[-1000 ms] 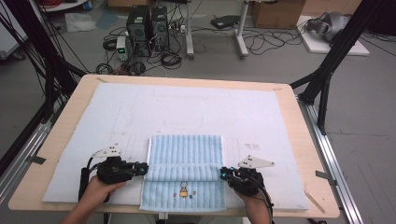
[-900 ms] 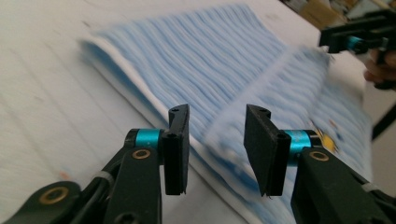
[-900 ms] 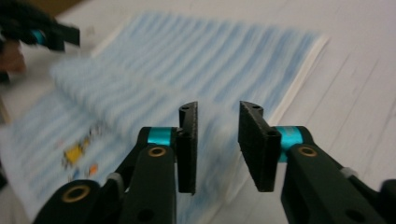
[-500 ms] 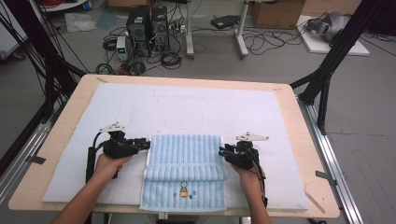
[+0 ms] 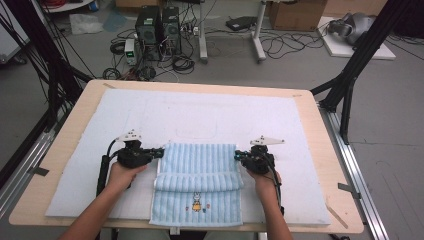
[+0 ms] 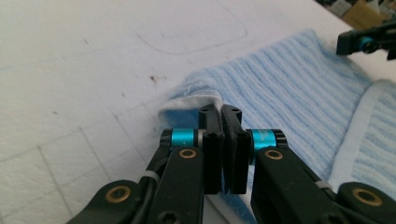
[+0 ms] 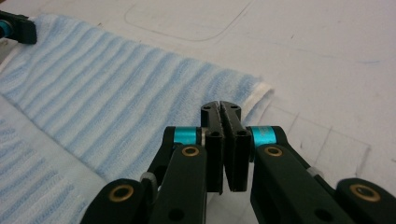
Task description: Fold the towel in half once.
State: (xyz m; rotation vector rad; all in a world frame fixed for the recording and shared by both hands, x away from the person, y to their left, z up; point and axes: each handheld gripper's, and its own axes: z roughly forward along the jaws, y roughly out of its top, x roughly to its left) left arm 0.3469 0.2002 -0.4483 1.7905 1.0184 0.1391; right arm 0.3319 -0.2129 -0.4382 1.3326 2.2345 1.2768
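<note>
Light blue ribbed towel (image 5: pixel 197 187), small bunny print lower centre, folded ridge across its middle. Left gripper (image 5: pixel 159 151) and right gripper (image 5: pixel 237 155) just closed, each clenched on a far towel corner.

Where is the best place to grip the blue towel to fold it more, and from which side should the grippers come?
Grip the towel at its two far corners, each gripper coming in level from its own side edge. There the cloth lies flat in a thin edge that jaws can pinch. The left gripper and right gripper are already shut on these corners.
</note>
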